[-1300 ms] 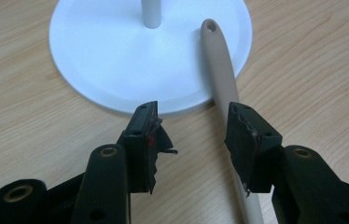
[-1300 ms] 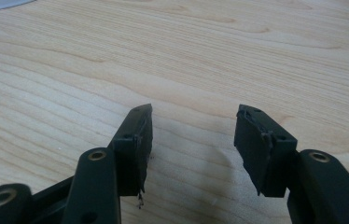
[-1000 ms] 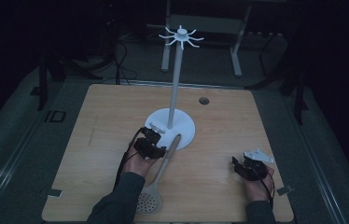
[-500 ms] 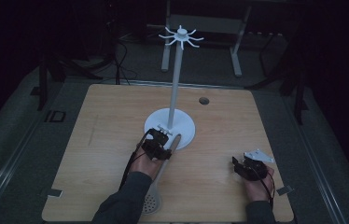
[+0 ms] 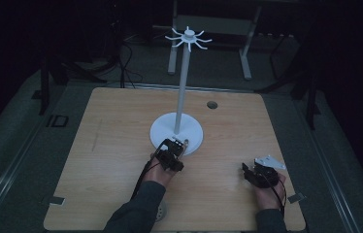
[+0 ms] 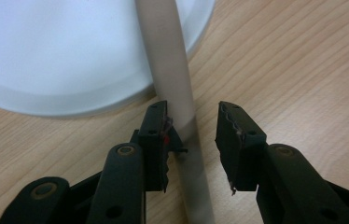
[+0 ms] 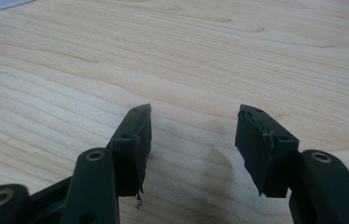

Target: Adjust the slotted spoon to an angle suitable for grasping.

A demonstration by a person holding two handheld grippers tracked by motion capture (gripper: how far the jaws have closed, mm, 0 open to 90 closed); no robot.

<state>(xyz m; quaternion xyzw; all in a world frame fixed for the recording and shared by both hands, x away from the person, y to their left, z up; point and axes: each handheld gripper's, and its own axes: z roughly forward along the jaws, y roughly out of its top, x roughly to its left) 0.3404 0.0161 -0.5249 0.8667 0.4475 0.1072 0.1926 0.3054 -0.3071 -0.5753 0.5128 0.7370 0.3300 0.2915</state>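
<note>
Left gripper: straddles the handle of a long utensil lying on the counter; its jaws have just been closing, and the handle sits between them.
Grip state: one jaw touches the handle, the other stands off with a clear gap of bare wood, so the jaws are not yet clamped.
Handle axis: in the left gripper view it runs straight away from the gripper, from the bottom edge up over the rim of the white base.
Axis against jaws: the handle lies across the line of closing, so the jaws meet its two long sides, as a squeeze needs.
Offset: the handle sits off centre in the gap, hard against one jaw, so I judge the free jaw has all the travel to make.
Utensil head: a perforated head peeks out beside the person's left sleeve, near the front edge of the counter.
Far end: in the high view the handle tip rests on the edge of the white base of the stand, just ahead of the left gripper.
Right gripper: jaws parted over bare wood, nothing between them.
Nearer hand: the left one is at the handle; the right gripper waits well apart, near the counter's right front corner.
Likely next: closing fully on the handle, then lifting it toward the stand's hooks.
</note>
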